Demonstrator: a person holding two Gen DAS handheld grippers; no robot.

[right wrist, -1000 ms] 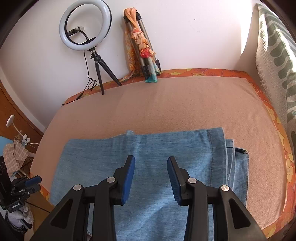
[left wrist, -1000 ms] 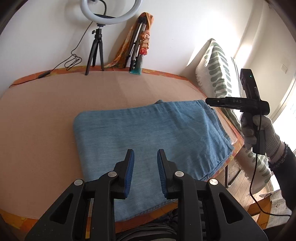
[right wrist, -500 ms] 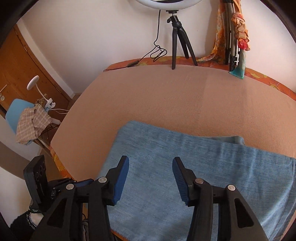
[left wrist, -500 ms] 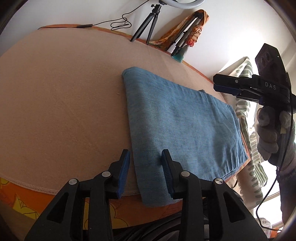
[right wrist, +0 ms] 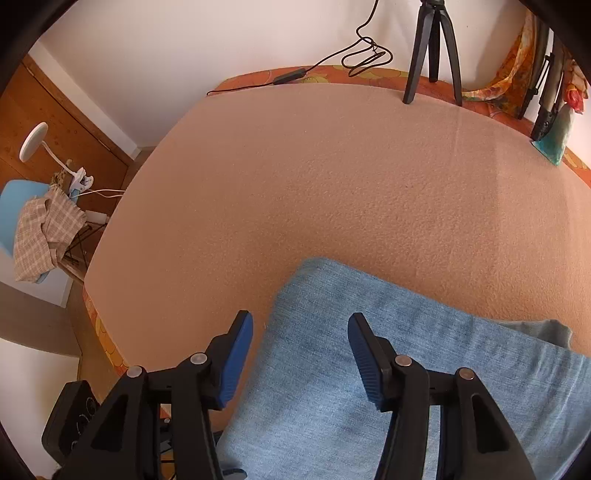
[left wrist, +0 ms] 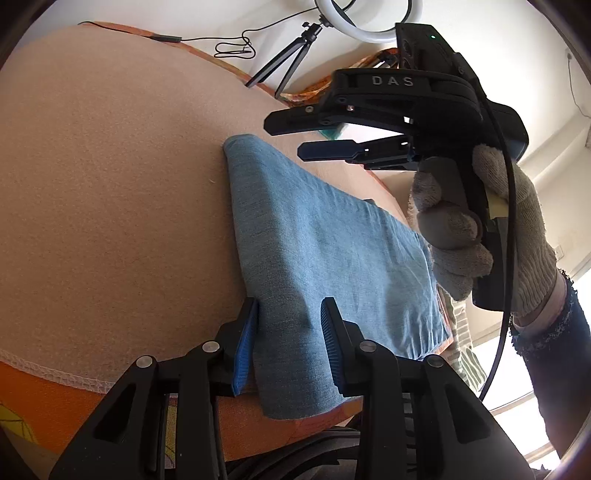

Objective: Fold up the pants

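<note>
Both grippers have swung to the folded jeans' (left wrist: 332, 243) left fold on the peach-blanketed counter (left wrist: 110, 166): left gripper (left wrist: 290, 347) narrowly straddling its 6 o'clock corner, right gripper (right wrist: 301, 354) above the far corner, jaws opening, suggesting another fold.

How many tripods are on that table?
2. One black tripod stands at the far edge of the table, under the ring light. A folded tripod leans on the wall to its right, draped with an orange scarf. None seems hidden.
</note>
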